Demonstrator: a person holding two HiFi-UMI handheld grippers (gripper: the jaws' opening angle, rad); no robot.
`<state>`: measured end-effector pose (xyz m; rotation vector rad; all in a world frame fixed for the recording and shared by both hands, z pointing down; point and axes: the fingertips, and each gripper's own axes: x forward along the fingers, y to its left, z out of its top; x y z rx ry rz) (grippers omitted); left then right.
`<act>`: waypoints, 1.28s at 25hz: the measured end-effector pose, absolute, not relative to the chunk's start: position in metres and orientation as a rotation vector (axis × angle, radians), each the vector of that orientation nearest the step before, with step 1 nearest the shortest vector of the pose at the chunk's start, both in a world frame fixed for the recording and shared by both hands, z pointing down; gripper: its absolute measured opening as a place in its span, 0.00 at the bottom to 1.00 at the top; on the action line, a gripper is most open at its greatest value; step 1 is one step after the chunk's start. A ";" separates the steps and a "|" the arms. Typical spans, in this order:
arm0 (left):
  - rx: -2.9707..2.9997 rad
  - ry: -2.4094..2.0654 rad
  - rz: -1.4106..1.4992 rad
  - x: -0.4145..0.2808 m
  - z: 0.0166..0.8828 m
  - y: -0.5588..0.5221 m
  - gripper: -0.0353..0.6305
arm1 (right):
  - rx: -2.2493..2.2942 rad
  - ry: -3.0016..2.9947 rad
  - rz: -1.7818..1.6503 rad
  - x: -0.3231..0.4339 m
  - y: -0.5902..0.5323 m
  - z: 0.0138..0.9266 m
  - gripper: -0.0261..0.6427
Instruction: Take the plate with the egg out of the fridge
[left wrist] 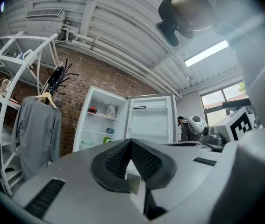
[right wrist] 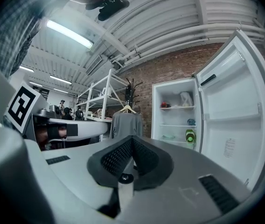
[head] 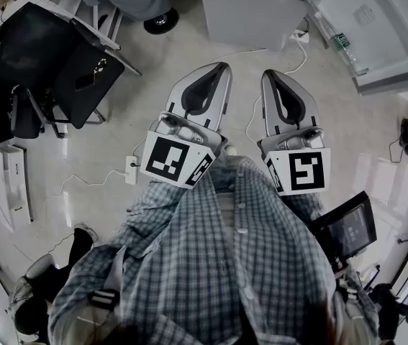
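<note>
Facing open fridge (right wrist: 174,118): left claw (left wrist: 131,143), right claw (right wrist: 132,140) closed, empty; plate indistinct.

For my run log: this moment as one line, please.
fridge open | left hand-held gripper shut, empty | right hand-held gripper shut, empty

Checked shirt (head: 218,264), grey left tool (head: 224,65), right tool (head: 268,72)
</note>
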<state>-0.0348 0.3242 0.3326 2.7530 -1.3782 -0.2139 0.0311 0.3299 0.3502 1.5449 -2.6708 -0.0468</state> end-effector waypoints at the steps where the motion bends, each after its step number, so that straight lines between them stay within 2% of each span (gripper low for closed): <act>1: 2.753 -1.380 -0.212 -0.034 0.333 0.326 0.06 | 1.539 -2.665 -0.046 0.033 0.331 0.353 0.05; 15: 2.735 -1.384 -0.194 -0.040 0.344 0.300 0.06 | 1.581 -2.606 -0.070 0.044 0.316 0.360 0.05; 32: 2.776 -1.278 -0.170 -0.046 0.347 0.178 0.06 | 1.669 -2.547 -0.057 0.035 0.195 0.357 0.05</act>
